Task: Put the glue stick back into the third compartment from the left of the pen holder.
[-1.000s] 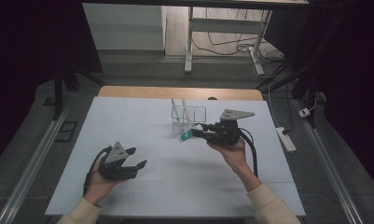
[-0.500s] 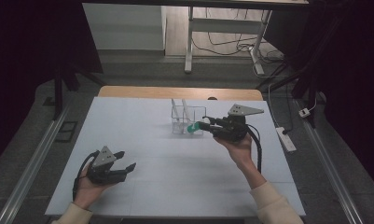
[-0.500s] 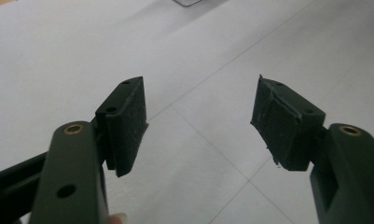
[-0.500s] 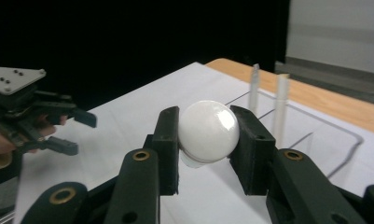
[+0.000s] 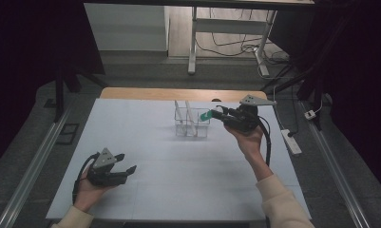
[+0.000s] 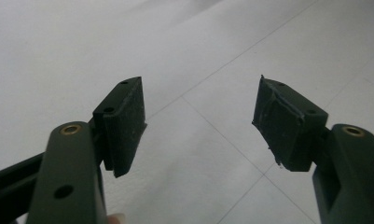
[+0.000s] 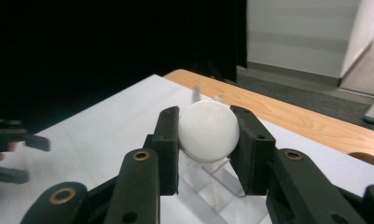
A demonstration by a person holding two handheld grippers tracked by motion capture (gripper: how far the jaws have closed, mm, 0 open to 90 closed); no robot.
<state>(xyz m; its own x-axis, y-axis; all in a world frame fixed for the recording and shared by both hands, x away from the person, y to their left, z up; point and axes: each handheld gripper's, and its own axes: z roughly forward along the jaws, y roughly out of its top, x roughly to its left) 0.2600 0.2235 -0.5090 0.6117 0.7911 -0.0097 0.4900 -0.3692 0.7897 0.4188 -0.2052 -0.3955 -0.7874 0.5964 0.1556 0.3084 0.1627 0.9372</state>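
My right gripper (image 5: 216,114) is shut on a small object (image 5: 206,115) that looks green in the high view. In the right gripper view, where it sits between the jaws of the right gripper (image 7: 207,129), the object (image 7: 208,130) shows a round white face. It hangs at the right rim of a clear compartment box (image 5: 192,124) holding upright white sticks (image 5: 185,114); the box (image 7: 208,184) lies just below the jaws. My left gripper (image 5: 127,170) rests open and holds nothing near the front left of the white mat (image 5: 178,166). In its own view the left gripper (image 6: 201,114) has only the mat between its jaws.
The white mat covers a wooden table whose far edge (image 5: 178,93) shows bare. A white power strip (image 5: 291,141) lies on the floor at the right. Metal rails (image 5: 33,166) run along both sides. The left gripper (image 7: 12,140) shows far off at the left of the right gripper view.
My right gripper has carried the object farther back and right, up to the clear box's rim. My left hand has drawn its open gripper back toward the front left.
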